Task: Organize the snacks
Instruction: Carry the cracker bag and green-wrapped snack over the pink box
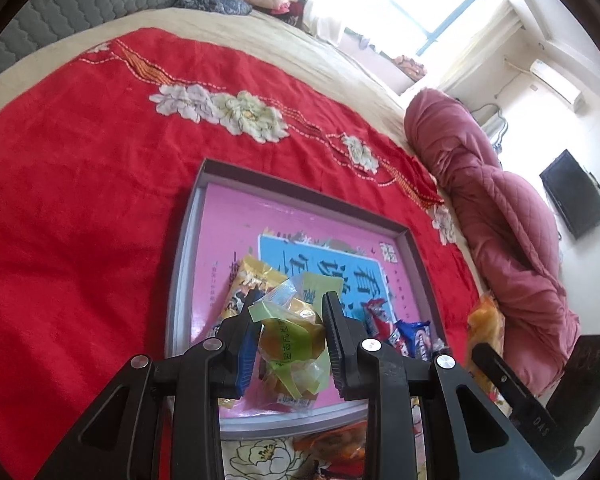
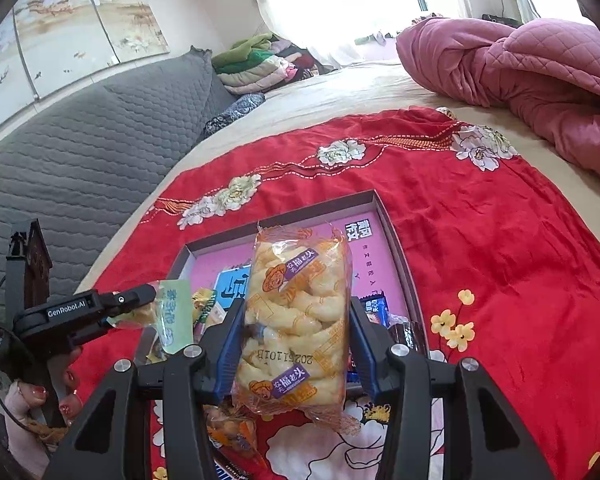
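Both snack packs are held above the open grey box (image 1: 414, 248), which lies on the red floral blanket (image 1: 80, 208); the drop is expected straight down into the tray, so the key relation is pack over box floor.

The left gripper (image 1: 290, 320) is clamped on a green-and-clear candy bag (image 1: 290, 344), its long axis running along the fingers, hanging over the near end of the box. It is seen just left of the right gripper's load in the right wrist view, so both hands are judged about equally near the box.

The right gripper (image 2: 296, 320) is clenched on a clear bag of pale puffed snacks (image 2: 296, 312), long axis along the fingers, orange print and 2 purple labels visible. The bag overhangs the near rim of the box and covers its middle.

The box floor is pink with a blue panel. Already inside: a yellow wrapper (image 1: 246, 284) and red-and-blue wrapped bars (image 1: 400, 330) at the near end. More snacks are left outside the near rim on the blanket. Both bags look light and crinkly; slipping is judged possible.
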The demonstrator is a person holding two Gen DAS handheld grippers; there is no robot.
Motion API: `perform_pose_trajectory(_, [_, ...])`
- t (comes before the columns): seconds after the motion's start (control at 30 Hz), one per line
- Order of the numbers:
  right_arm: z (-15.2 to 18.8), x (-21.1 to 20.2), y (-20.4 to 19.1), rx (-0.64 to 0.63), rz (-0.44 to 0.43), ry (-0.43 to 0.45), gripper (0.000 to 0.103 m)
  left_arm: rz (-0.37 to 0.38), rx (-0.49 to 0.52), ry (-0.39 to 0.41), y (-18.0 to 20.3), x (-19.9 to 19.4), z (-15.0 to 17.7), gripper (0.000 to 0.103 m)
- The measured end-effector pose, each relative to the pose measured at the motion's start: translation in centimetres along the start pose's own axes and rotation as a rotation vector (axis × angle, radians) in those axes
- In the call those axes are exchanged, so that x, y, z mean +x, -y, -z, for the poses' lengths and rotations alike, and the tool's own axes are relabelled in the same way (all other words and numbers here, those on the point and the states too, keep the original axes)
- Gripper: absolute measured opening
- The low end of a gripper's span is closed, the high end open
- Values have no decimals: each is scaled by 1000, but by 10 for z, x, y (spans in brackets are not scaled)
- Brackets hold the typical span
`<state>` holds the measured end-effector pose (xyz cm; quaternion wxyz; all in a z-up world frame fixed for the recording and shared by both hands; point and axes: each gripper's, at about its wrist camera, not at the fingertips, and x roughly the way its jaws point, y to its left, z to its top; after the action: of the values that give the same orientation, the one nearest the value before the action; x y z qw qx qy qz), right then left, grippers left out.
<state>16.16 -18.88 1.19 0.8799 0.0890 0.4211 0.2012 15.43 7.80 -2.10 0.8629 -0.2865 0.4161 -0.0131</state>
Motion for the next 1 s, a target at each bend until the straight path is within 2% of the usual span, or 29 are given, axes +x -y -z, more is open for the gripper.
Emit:
perform_pose_trajectory(0.33, [-4, 21, -7, -28, 25, -27, 49, -8, 17, -29, -5, 9, 3, 31])
perform_pose_trajectory(0.73, [3, 55, -8, -61, 60, -114, 49, -31, 48, -44, -3, 13, 7, 31])
perform_pose_trajectory(1.0, [7, 63, -6, -60, 73, -128, 49, -30, 50, -49, -3, 13, 7, 31])
